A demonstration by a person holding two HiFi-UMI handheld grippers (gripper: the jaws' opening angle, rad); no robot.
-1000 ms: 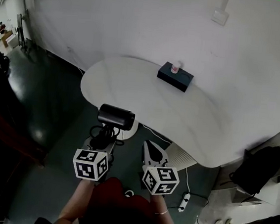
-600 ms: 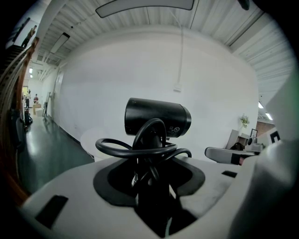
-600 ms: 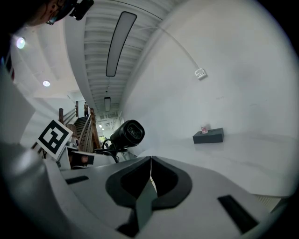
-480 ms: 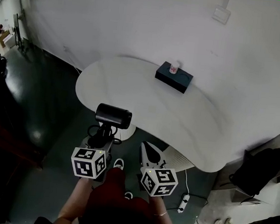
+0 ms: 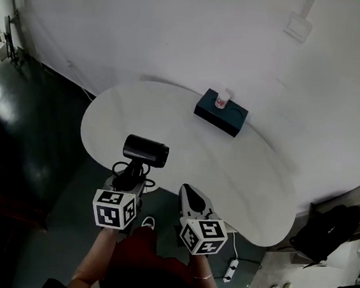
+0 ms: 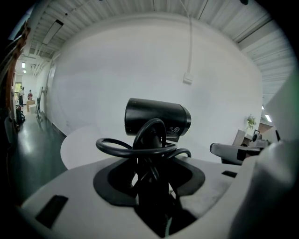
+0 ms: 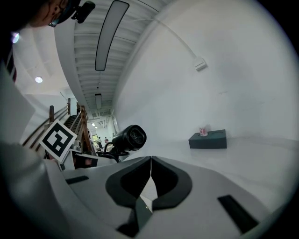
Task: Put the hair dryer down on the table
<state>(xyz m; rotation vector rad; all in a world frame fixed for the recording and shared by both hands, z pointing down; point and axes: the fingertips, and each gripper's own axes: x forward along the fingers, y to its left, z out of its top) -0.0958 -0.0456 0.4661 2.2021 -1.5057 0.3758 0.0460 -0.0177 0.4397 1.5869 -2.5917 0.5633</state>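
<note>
The black hair dryer [image 5: 146, 151] stands upright with its barrel on top, and my left gripper [image 5: 128, 178] is shut on its handle, cord loops bunched around the jaws. In the left gripper view the hair dryer [image 6: 156, 119] rises straight out of the left gripper [image 6: 152, 186]. It hangs over the near left edge of the white oval table [image 5: 169, 129]. My right gripper [image 5: 193, 200] is shut and empty beside it, near the table's front edge. The right gripper view shows the right gripper [image 7: 150, 179] with its jaws touching and the hair dryer [image 7: 130, 137] to its left.
A dark box [image 5: 220, 112] with a small white cup [image 5: 222, 100] on top stands at the table's far side by the white wall. A power strip [image 5: 231, 267] and cables lie on the dark floor at the right, near a black bag [image 5: 328, 226].
Both grippers and the hair dryer have come forward over the table's near edge; the table now sits lower and closer in the head view. The grip on the dryer is unchanged.
</note>
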